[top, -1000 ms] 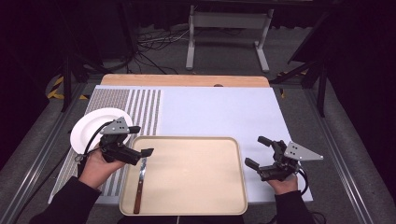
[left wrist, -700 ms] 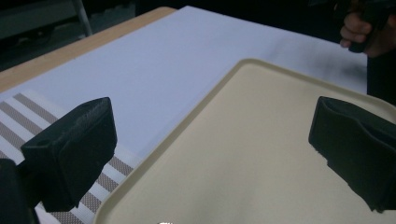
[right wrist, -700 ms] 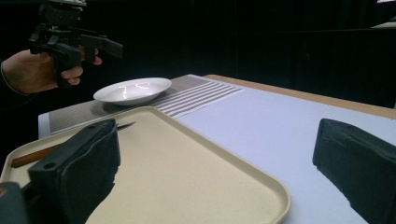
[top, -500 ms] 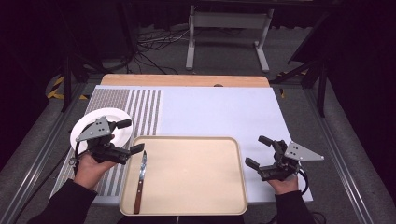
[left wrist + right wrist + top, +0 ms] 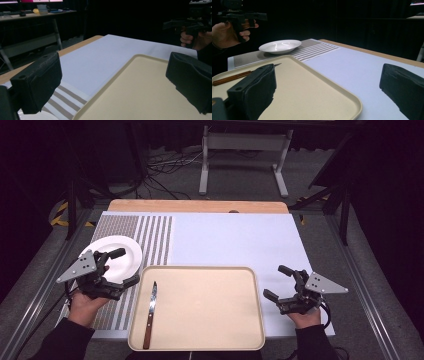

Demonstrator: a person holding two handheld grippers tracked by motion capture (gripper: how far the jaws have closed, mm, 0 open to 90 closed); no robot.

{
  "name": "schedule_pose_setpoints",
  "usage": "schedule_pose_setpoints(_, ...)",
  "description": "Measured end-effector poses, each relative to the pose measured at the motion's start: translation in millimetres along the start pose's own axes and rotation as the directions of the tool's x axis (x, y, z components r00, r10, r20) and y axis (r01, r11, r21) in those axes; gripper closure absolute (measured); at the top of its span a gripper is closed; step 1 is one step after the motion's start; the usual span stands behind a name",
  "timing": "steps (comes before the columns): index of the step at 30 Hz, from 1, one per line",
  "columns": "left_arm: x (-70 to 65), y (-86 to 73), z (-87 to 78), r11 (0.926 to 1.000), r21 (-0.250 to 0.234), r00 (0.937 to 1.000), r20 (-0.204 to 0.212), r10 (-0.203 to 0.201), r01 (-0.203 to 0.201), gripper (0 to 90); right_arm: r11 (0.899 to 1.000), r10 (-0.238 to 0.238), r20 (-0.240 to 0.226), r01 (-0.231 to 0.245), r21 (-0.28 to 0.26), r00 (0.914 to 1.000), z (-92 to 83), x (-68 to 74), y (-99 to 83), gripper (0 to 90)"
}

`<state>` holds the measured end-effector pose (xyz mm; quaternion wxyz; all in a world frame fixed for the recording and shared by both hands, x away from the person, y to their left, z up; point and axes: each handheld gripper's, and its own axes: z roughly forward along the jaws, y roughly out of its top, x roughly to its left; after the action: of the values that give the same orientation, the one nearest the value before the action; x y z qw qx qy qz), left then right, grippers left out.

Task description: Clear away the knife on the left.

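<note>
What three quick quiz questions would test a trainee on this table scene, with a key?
1. True or false: the knife lies on the tray.
2. Which hand-held gripper is over the plate's near edge: A left, B right?
3. Fill in: both hand-held grippers are ____ and hold nothing.

Key: 1 true, along the tray's left side, handle toward the person. 2 A; the right one is beside the tray's right edge. 3 open.
</note>
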<state>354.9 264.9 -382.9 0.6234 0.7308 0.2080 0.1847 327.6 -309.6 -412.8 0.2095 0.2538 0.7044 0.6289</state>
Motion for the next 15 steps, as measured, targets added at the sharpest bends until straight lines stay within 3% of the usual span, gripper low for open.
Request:
schedule_pose_setpoints(12,8.2,-19.1,-31.6,1.0000,-0.003,0.9988,-0.048,-0.003,0.002,1.3,1.000,-0.018,0.018,0.018,0.005,0.9997,-1.9,1.0,-0.2,1.2)
schedule_pose_setpoints(15,11.4,-23.5,-39.1,0.9998,-0.001,0.9986,-0.048,-0.020,0.020,1.2,1.000,-0.017,0.027,0.016,0.006,0.9995,-3.1,1.6,-0.7,1.1)
